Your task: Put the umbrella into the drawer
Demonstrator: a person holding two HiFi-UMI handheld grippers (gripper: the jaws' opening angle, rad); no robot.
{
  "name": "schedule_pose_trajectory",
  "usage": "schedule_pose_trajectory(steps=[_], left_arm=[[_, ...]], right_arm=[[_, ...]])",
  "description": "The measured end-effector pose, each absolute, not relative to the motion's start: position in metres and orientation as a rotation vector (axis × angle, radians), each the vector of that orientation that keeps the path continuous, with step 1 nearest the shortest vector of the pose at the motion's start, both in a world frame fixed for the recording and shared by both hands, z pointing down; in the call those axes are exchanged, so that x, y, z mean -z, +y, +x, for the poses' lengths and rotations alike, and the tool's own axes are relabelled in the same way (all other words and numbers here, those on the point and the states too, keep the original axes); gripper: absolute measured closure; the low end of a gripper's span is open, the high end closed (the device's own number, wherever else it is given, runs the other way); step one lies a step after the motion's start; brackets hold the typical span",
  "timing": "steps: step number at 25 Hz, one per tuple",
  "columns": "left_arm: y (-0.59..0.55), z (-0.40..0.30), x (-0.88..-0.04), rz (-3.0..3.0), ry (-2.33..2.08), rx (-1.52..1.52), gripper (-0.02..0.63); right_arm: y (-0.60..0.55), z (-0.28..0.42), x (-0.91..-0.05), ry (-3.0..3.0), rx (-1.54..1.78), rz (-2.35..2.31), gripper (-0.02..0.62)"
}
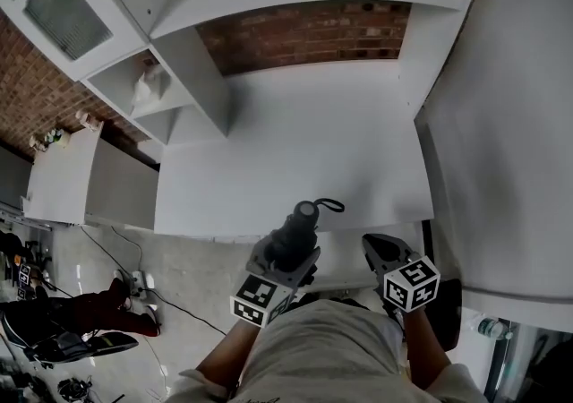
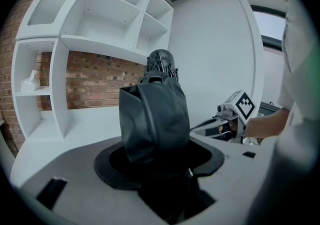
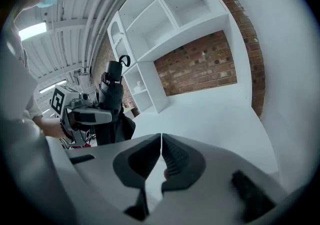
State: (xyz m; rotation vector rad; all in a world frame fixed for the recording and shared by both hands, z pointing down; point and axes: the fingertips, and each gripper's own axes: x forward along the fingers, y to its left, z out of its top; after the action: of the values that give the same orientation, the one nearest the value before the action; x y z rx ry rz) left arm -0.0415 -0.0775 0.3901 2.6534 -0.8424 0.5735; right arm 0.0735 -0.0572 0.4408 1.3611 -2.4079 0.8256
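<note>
The left tool (image 1: 285, 260) is clamped on a folded black umbrella (image 1: 298, 224), its jaws standing wide around the bundled fabric of the canopy. In the left gripper view the umbrella (image 2: 152, 119) rises from between the jaws and fills the middle of the picture, the creased dark cloth below and the ribbed black end cap on top. From the head view the umbrella slants forward out of the tool, so that its far end lies over the near edge of the white tabletop (image 1: 295, 150); a thin black strap (image 1: 331, 205) loops off that end. The umbrella does not touch the tabletop so far as the views show. The right tool (image 1: 378, 253) hangs just beside the left one, to its right, near the same tabletop edge and apart from the umbrella. In the right gripper view its jaws are pressed together tip to tip, with nothing between them, and the left tool with the umbrella upright in it shows off to the left. Each tool carries its marker cube (image 1: 411, 283) close to the person's body. Behind the tabletop stands a brick wall (image 1: 304, 34), and a white shelf unit (image 1: 192, 79) stands at the tabletop's left side. Cables trail over the grey floor (image 1: 179, 276) at lower left
</note>
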Motion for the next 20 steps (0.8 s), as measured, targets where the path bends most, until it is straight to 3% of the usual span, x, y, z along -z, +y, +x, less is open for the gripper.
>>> schedule_pose_trajectory(steps=[20], left_arm=[[-0.091, -0.023, -0.424, 2.736, -0.695, -0.739, 0.334]], right_arm=[[-0.065, 0.074, -0.46, -2.328, -0.92, 1.398, 0.566]])
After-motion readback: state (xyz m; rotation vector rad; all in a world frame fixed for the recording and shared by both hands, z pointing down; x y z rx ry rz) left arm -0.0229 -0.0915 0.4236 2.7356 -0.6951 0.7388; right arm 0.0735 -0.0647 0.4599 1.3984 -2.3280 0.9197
